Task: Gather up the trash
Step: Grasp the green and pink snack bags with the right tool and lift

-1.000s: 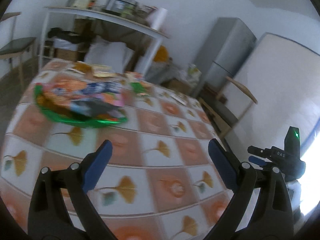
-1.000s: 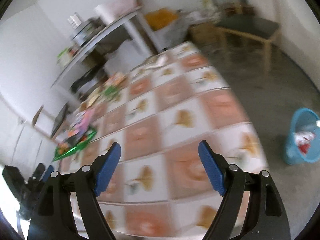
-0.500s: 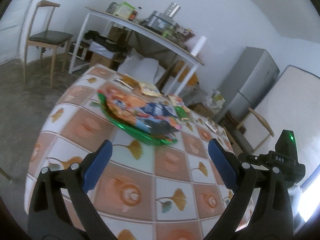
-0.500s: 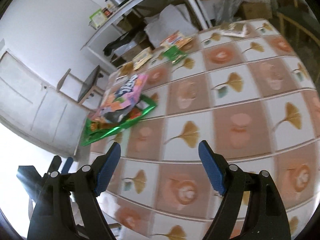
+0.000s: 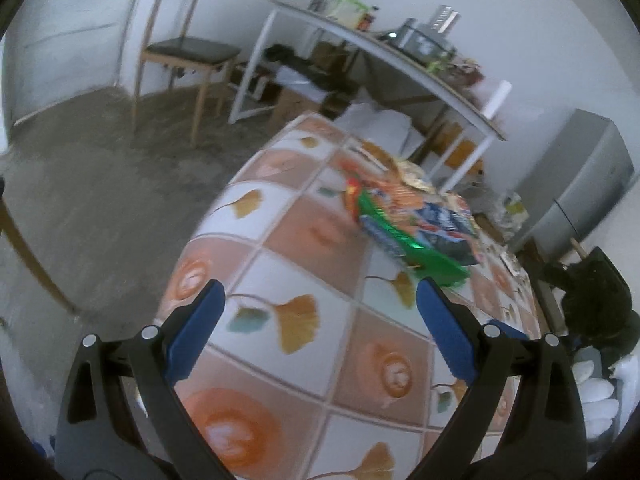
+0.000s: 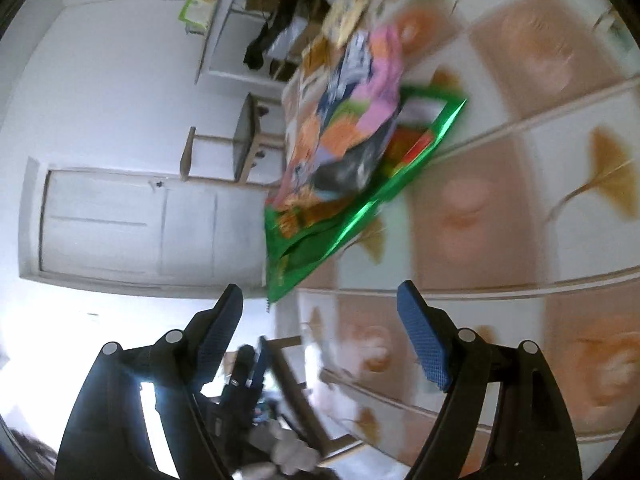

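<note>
Left wrist view. Left hand-held gripper [image 5: 316, 328]: jaws standing wide apart, grasping nothing, hovering above the worktop [image 5: 280, 240] with its tiled leaf-pattern cloth. Green snack bag [image 5: 416, 248]: lying on the worktop ahead and to the right of the jaws, apart from them, with a multicoloured wrapper [image 5: 436, 216] resting on top. Smaller wrappers [image 5: 412, 174]: lying beyond the pile, blurred. Wooden chair [image 5: 180, 52]: standing on the floor near the wall.

Right wrist view. Right hand-held gripper [image 6: 320, 324]: jaws released and empty, hanging near the worktop edge [image 6: 480, 208]. Green snack bag [image 6: 344, 216]: lying just ahead of the jaws, untouched, its corner overhanging the edge; the multicoloured wrapper [image 6: 352, 120] sitting on it.
</note>
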A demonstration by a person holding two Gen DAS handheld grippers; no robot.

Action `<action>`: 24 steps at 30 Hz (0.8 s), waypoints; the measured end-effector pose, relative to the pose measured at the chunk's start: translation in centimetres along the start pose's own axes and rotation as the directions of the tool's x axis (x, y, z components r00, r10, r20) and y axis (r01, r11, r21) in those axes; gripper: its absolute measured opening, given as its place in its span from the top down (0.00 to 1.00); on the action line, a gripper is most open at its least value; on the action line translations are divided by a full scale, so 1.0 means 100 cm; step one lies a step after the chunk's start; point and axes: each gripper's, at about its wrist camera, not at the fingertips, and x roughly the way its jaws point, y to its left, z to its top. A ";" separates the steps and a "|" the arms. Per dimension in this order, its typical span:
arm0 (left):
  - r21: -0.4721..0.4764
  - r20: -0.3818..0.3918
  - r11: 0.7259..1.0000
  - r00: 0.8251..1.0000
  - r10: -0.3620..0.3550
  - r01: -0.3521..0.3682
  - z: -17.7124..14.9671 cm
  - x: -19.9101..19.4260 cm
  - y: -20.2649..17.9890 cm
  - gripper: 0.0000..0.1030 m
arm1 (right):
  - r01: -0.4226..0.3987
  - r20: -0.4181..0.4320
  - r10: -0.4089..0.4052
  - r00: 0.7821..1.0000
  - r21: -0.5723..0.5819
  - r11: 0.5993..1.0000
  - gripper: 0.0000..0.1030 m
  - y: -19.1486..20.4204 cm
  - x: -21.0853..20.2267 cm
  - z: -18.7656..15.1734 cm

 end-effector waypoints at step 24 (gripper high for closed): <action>-0.043 -0.024 0.999 0.999 0.031 -0.032 0.000 -0.003 0.016 0.10 | -0.030 -0.055 0.041 0.998 0.176 0.984 0.93 -0.031 0.053 -0.001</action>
